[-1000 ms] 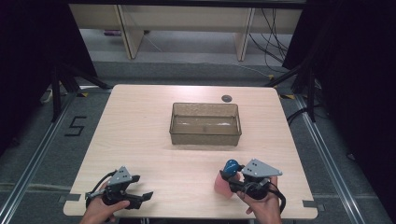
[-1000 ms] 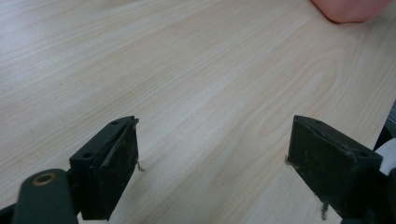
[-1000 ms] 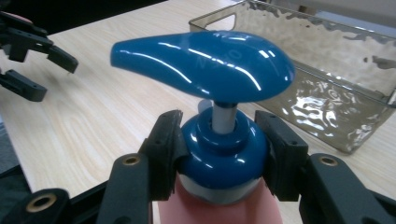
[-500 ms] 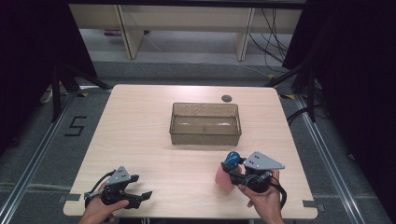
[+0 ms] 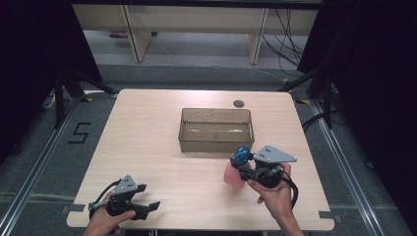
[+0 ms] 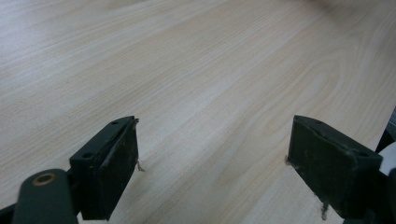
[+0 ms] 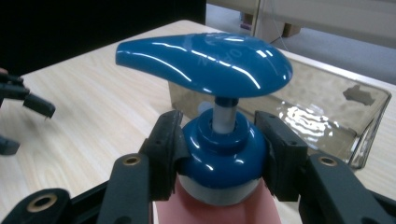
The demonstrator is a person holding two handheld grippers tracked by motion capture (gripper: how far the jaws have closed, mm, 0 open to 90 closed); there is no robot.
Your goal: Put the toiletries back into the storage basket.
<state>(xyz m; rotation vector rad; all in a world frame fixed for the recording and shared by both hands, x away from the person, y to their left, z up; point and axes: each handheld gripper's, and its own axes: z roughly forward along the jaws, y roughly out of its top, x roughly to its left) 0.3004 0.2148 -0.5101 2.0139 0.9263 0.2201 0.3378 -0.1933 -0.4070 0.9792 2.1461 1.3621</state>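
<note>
A pink pump bottle with a blue pump head hangs above the table's front right part. My right gripper is shut on its blue collar, one jaw on each side. A clear rectangular bin stands mid-table, just beyond the bottle. My left gripper rests at the table's front left corner, jaws open with only bare wood between the pads.
The wooden table has a small dark round disc near its back edge. Shelving and cables lie on the floor behind the table. Metal frame rails run along both sides.
My right gripper has lifted the pink bottle off the table and carried it a little toward the bin. The left gripper has stayed in place.
</note>
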